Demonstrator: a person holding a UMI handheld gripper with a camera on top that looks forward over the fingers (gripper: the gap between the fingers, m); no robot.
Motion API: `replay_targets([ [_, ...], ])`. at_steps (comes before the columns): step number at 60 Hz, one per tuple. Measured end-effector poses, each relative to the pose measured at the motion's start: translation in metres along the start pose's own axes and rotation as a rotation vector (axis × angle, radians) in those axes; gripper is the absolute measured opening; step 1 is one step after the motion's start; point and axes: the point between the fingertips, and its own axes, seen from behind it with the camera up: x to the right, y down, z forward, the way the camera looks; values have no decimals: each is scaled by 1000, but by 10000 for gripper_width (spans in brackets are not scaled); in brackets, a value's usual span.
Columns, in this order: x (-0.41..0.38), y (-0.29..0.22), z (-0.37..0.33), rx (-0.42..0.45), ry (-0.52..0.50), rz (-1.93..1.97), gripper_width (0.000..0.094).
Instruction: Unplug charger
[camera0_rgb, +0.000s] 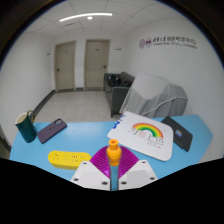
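My gripper (113, 168) is shut on a small orange plug-like piece (114, 150), which sticks up from between the two purple pads (98, 167). The pads press on it from both sides with no gap showing. The piece has a round knob on top and a wider collar below. I hold it above the near edge of a light blue table (30, 152). No cable or socket shows in this view.
On the table ahead lie a yellow perforated block (68, 158), a dark phone (52, 129), a teal cup (25, 127), a white card with a rainbow drawing (146, 135) and a dark notebook (181, 133). Grey chairs (150, 100) stand beyond the table.
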Motion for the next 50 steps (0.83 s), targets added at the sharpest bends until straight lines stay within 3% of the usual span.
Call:
replay_targets([
  [4,-4,39,15,-98,-29,20,67],
  [11,-1,79,32,-184,-56,-1,75],
  [20,-3,88,48,-194,-81,-31,142],
  [26,-7,89,46,-213,-139,-43,258],
  [28,-10,86,44,-205,-164,-24,336],
  [36,-5,77,19,-152,-243,27,817],
  [38,-4,74,10,-137,-271,37,849],
  [50,25,66,-63,-49,-374,44,838],
])
